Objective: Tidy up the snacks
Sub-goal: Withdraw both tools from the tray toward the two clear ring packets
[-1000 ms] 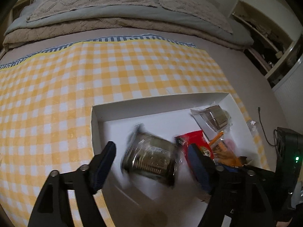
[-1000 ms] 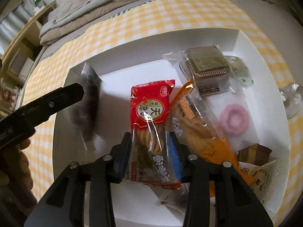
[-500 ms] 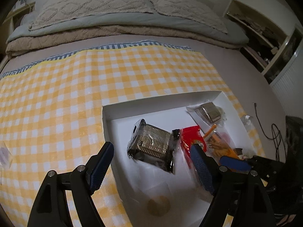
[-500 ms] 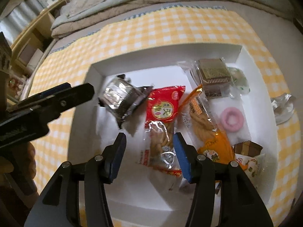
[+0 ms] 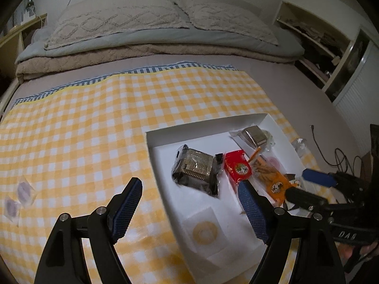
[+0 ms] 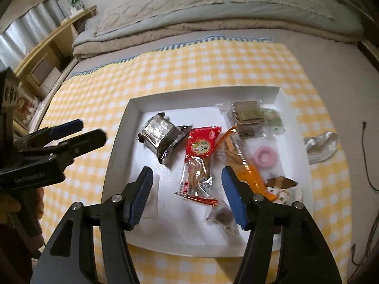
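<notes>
A shallow white box point(image 6: 123, 130) point(image 5: 151, 142) lies on a yellow checked cloth and holds several wrapped snacks. A dark foil pack point(image 6: 158, 132) point(image 5: 196, 168) lies at its left. A red cracker pack point(image 6: 200, 156) point(image 5: 236, 168) and an orange pack point(image 6: 241, 163) lie beside it. A brown cake in clear wrap point(image 6: 247, 116) and a pink ring sweet point(image 6: 264, 157) lie further right. My right gripper point(image 6: 187, 196) is open and empty above the red pack. My left gripper point(image 5: 189, 208) is open and empty over the box's left edge.
Two small clear packets point(image 5: 21, 196) lie on the cloth at far left. A crumpled clear wrapper point(image 6: 319, 146) lies on the cloth right of the box. Folded blankets and pillows point(image 5: 142, 37) lie beyond. A wooden shelf point(image 6: 47, 47) stands left, cables point(image 6: 366, 156) right.
The left gripper let go of the dark foil pack, which now lies in the box, and pulled back. The right gripper opened off the red pack and lifted away.
</notes>
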`<state>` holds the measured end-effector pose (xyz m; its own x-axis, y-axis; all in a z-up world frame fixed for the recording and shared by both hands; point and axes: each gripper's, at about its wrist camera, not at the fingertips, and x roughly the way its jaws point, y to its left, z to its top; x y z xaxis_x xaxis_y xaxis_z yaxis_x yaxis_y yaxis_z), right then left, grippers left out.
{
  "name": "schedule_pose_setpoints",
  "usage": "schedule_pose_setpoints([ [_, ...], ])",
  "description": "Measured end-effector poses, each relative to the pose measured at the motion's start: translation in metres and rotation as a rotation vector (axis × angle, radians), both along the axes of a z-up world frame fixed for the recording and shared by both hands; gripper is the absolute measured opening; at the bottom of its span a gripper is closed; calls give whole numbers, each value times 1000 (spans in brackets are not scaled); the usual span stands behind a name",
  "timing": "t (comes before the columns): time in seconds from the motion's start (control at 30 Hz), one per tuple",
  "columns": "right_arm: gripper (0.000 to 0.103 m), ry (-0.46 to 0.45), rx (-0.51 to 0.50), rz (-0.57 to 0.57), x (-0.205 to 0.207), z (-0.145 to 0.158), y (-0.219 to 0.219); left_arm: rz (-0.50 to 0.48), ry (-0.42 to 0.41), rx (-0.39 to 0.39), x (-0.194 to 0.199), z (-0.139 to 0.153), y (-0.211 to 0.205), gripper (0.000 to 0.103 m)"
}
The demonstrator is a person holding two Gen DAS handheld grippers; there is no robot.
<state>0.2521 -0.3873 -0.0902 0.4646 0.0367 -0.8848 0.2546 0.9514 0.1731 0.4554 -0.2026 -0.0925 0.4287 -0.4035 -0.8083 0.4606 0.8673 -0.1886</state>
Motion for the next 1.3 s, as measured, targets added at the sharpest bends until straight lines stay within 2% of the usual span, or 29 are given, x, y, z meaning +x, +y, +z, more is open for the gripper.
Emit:
schedule_pose_setpoints([
  [0.03, 70, -1, -10, -5, -2, 3, 0, 2, -2, -1, -3, 2, 3, 90],
  [0.1, 81, -4, -24, -14, -3, 8, 2, 9, -11, -1, -8, 8, 12, 103],
  [0.13, 86, -7, -32, -22, -4, 10, 3, 12, -14, 0, -10, 9, 15, 103],
  [0.2, 103, -10, -53, -34, -4, 13, 7, 19, -17, 9, -14, 12, 23, 103],
  [0.4, 103, -5, -126, -42, -5, 19, 18, 52, -35, 42, -27, 20, 47, 103],
  [0.87, 103, -38, -157, -25, 14, 31, 63, 121, -51, 36, -38, 41, 111, 103],
  [1.3, 103, -68, -124, 70, 59, 19, 126, 304, -36, 71, -37, 39, 208, 103],
])
